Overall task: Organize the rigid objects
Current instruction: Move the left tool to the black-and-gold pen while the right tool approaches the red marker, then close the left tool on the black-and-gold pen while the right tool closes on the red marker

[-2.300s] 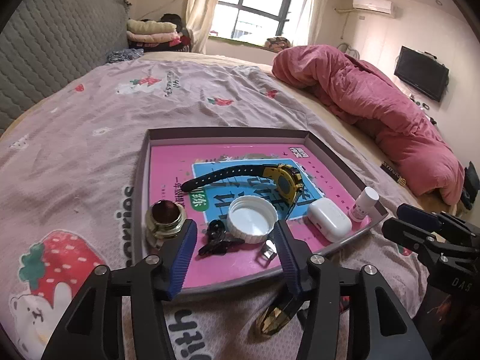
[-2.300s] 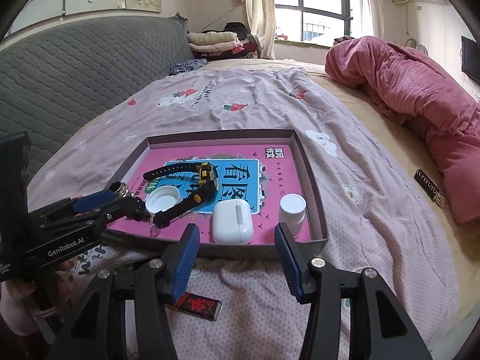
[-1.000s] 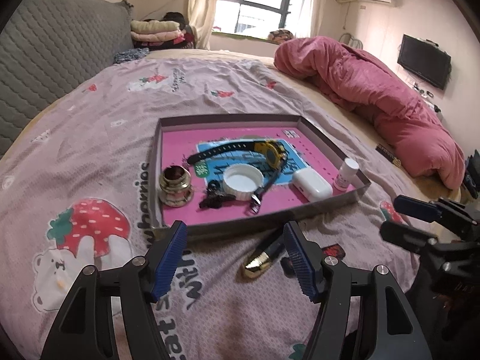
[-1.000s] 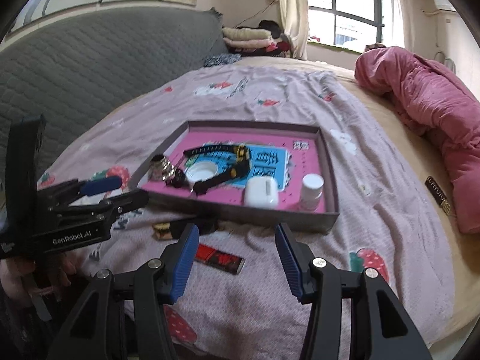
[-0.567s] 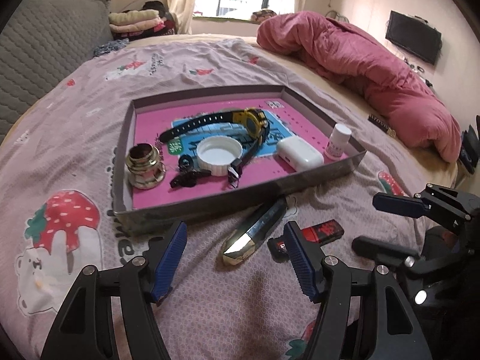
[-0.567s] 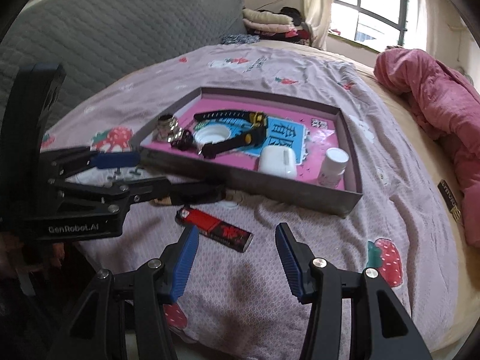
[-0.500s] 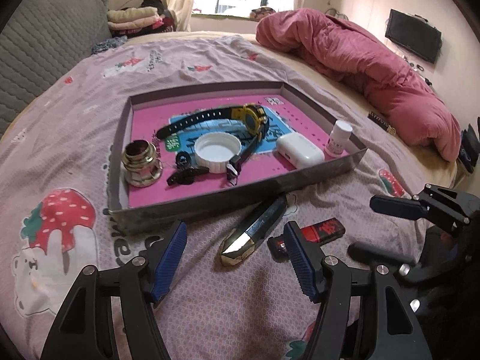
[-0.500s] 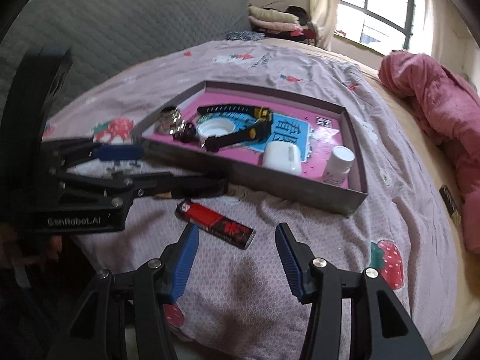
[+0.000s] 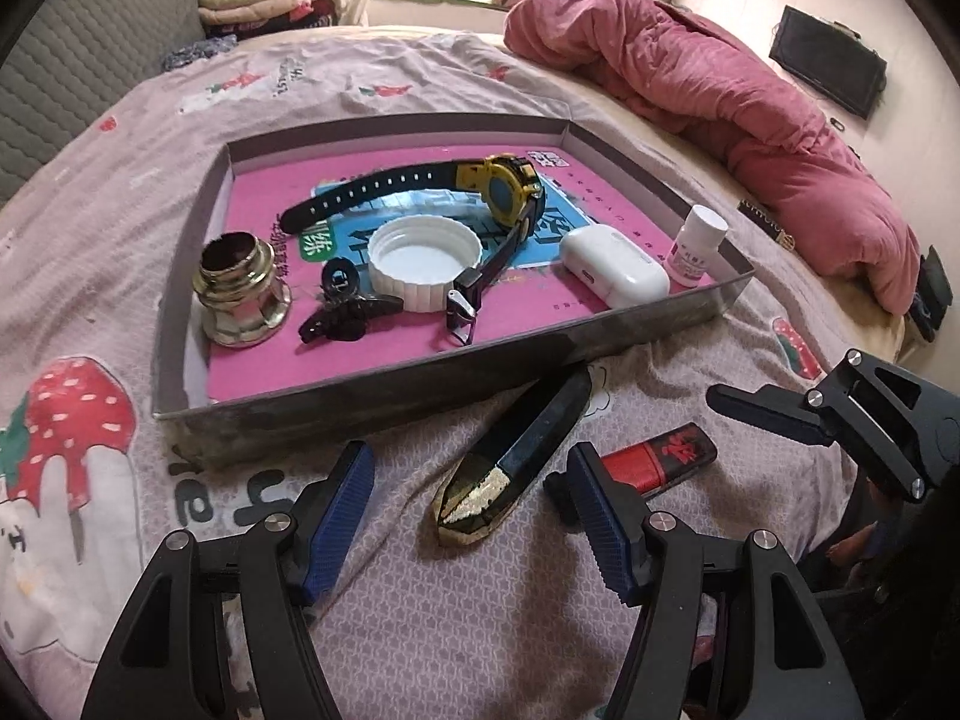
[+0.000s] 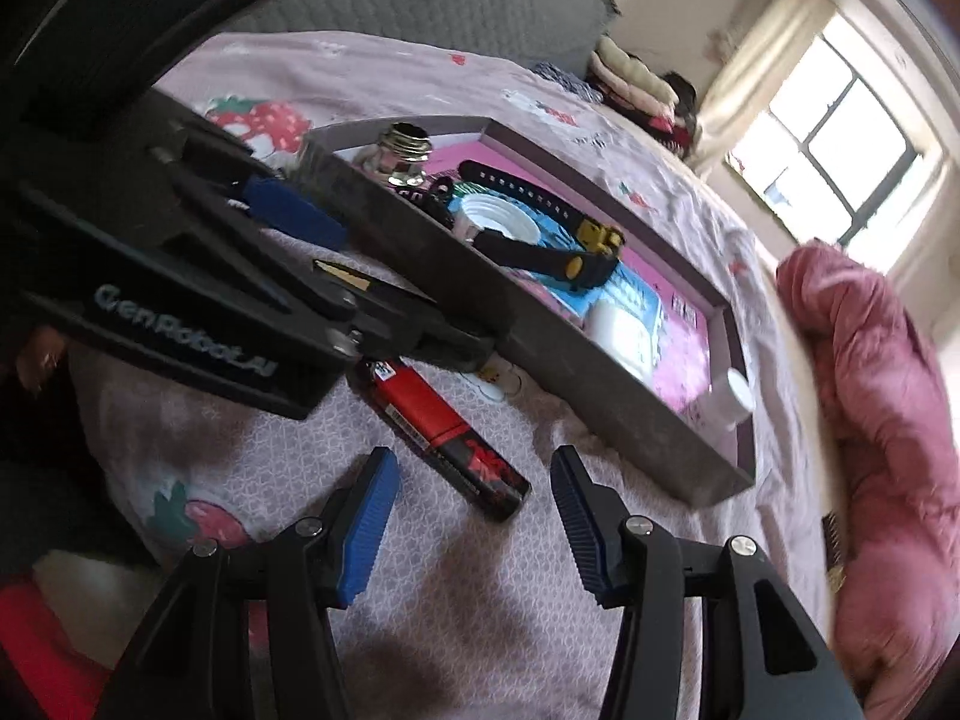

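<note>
A grey tray point(image 9: 360, 384) with a pink bottom lies on the bed. It holds a black and yellow watch point(image 9: 504, 192), a white cap point(image 9: 426, 252), a brass fitting point(image 9: 240, 294), a black clip point(image 9: 348, 318), a white earbud case point(image 9: 612, 264) and a small white bottle point(image 9: 696, 246). In front of the tray lie a black and gold pointed object point(image 9: 510, 468) and a red and black lighter point(image 9: 654, 456). My left gripper point(image 9: 468, 510) is open just above the pointed object. My right gripper point(image 10: 474, 498) is open over the lighter point(image 10: 444, 426).
A pink quilt point(image 9: 720, 96) is heaped at the right of the bed. A grey headboard point(image 9: 72, 42) and folded clothes point(image 9: 252, 0) stand at the far left. A small dark strip point(image 9: 765, 219) lies on the sheet beside the quilt.
Both grippers have drawn back from the tray and dropped lower. The left now hangs over the pointed object, and the right has tilted and come close over the lighter.
</note>
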`<state>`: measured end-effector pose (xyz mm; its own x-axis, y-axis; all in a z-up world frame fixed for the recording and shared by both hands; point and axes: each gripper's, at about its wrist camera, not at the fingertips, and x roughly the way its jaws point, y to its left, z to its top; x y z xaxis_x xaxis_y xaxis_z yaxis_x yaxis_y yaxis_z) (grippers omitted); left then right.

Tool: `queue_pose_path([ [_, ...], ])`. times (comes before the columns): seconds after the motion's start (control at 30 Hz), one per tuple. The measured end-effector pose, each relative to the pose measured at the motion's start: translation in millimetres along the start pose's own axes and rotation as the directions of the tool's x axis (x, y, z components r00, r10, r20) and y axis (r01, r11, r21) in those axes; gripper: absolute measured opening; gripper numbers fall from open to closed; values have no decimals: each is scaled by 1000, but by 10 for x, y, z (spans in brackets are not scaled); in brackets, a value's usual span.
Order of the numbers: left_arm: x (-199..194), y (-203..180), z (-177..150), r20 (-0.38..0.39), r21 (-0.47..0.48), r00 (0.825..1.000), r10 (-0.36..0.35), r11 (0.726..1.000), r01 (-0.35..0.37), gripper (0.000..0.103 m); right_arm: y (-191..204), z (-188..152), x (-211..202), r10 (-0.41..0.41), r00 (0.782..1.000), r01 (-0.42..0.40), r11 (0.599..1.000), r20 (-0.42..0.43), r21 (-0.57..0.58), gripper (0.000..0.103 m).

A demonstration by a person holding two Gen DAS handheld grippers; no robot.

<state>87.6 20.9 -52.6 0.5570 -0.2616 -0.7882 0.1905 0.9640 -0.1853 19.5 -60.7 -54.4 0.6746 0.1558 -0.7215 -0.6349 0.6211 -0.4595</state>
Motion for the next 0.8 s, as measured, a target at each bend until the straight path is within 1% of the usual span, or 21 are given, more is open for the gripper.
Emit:
queue_pose_path([
  [0.07,36,12,15,-7,-6,1000,-12,1000,12,68,41,19,29,-15,1000,16,999,18,-37,53],
  [0.27,97,72,27,-17,-34,998,-54,998,53,68,92,53,138,-37,997,43,994,62,-96,53],
  [0.4,116,85,42,-19,-36,997,-72,997,71,68,151,67,241,-79,993,92,985,90,-149,52],
  [0.43,119,90,43,-20,-36,997,-74,997,73,68,158,76,266,-75,993,90,984,94,-157,51],
  [0.47,122,94,43,-20,-38,997,-78,996,77,68,163,76,282,-63,993,78,984,98,-162,44],
  [0.5,127,99,47,-21,-41,996,-82,996,81,68,175,72,294,-48,994,64,984,99,-169,39],
  [0.53,135,104,53,-23,-45,996,-90,995,89,68,196,62,301,-45,994,63,982,101,-180,31],
  [0.57,140,111,55,-24,-47,995,-94,995,93,68,217,60,304,-47,994,66,979,102,-192,26],
  [0.67,172,129,83,-31,-58,993,-110,992,109,68,236,67,285,-42,995,63,972,95,-226,22],
  [0.8,202,153,110,-35,-74,990,-136,988,133,68,173,-1,212,-25,997,43,971,77,-234,19],
])
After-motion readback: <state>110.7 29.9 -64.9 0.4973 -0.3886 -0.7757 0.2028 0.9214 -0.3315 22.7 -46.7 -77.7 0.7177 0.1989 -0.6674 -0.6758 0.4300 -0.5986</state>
